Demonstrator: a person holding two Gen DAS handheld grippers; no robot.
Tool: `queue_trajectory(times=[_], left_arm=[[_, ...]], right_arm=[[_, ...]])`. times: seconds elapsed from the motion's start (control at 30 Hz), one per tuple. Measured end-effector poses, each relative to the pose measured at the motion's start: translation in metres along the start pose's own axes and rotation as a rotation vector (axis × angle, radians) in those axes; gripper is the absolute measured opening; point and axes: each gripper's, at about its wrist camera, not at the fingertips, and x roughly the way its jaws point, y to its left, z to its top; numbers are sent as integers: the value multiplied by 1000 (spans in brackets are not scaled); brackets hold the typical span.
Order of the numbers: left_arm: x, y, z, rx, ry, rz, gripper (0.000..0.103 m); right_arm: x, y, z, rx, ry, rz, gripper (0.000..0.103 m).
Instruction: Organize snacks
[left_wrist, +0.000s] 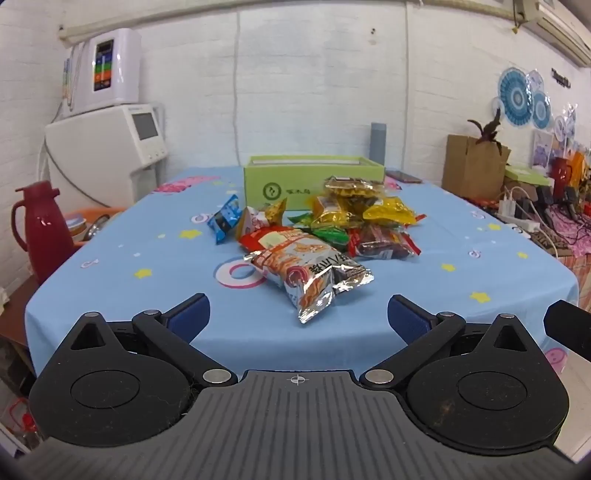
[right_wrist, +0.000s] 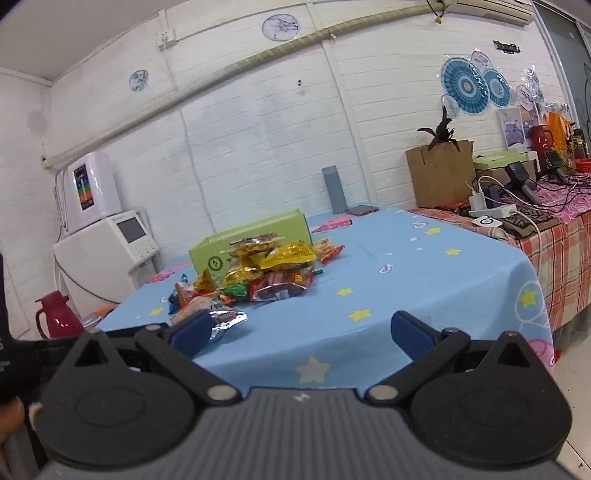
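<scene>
Snacks (left_wrist: 325, 229) lie in a messy heap in the middle of the blue tablecloth (left_wrist: 461, 240), just in front of the green box (left_wrist: 310, 177), which is open on top. The closest one is a shiny silver and orange bag (left_wrist: 310, 277), a little apart from the heap and nearest the left gripper (left_wrist: 298, 317). A small blue packet (left_wrist: 223, 218) sits off to the left side, and yellow packets (left_wrist: 388, 212) lie on top of the pile. All of these bags look light and puffy, and the foil looks slippery (it may crinkle and slide), so a good place to pinch is probably the flat sealed edge at an end, not the fat middle where the food could get crushed. The left gripper has its blue fingers spread wide with nothing between them, and it hangs over the near edge of the table. The right gripper (right_wrist: 298, 332) is spread wide too and holds nothing; it is farther to the right. None of the snacks look like they are in the box yet.
</scene>
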Motion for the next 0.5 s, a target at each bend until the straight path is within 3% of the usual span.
queue_trajectory(times=[0.17, 0.5], left_arm=[[3, 3, -6, -11, 14, -1, 95], [4, 1, -7, -9, 14, -17, 95]], right_arm=[[2, 6, -4, -27, 8, 17, 103], [7, 6, -8, -55, 30, -41, 103]])
